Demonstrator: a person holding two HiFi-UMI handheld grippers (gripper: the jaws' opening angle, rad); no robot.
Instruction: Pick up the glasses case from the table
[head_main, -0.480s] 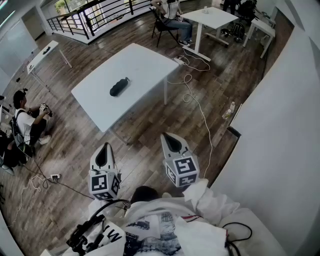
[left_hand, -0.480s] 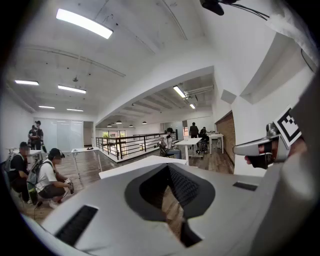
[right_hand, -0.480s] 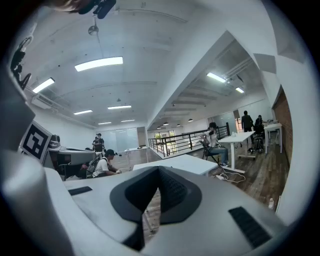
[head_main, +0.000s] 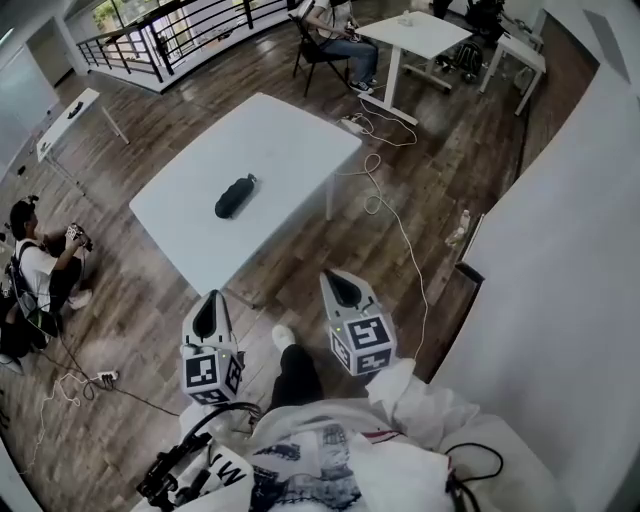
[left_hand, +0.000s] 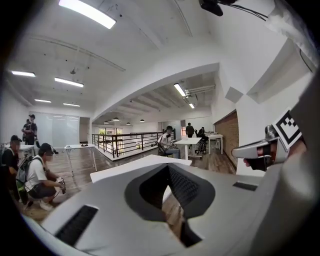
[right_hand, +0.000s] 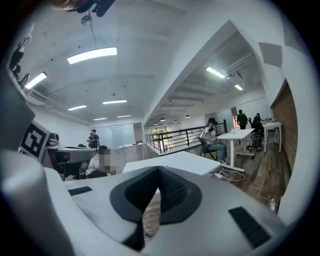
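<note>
The black glasses case (head_main: 235, 196) lies alone on the white table (head_main: 280, 130), well ahead of both grippers. My left gripper (head_main: 208, 306) and right gripper (head_main: 338, 280) hang side by side over the wooden floor, short of the table's near corner, pointing toward it. Both are shut with nothing between their jaws. In the left gripper view the left gripper (left_hand: 167, 169) has the white table (left_hand: 132, 168) just beyond its tips. The right gripper (right_hand: 157, 170) likewise faces the table (right_hand: 172, 161). The case does not show in either gripper view.
A white cable (head_main: 390, 200) runs over the floor right of the table, toward a bottle (head_main: 461, 224) by the white wall (head_main: 560, 250). A person (head_main: 35, 270) crouches at the left. Further back are another table (head_main: 420, 35), a seated person and a railing (head_main: 170, 35).
The person's dark trouser leg and white shoe have stepped forward between the grippers. The view has shifted a little toward the table. Both grippers stay shut.
</note>
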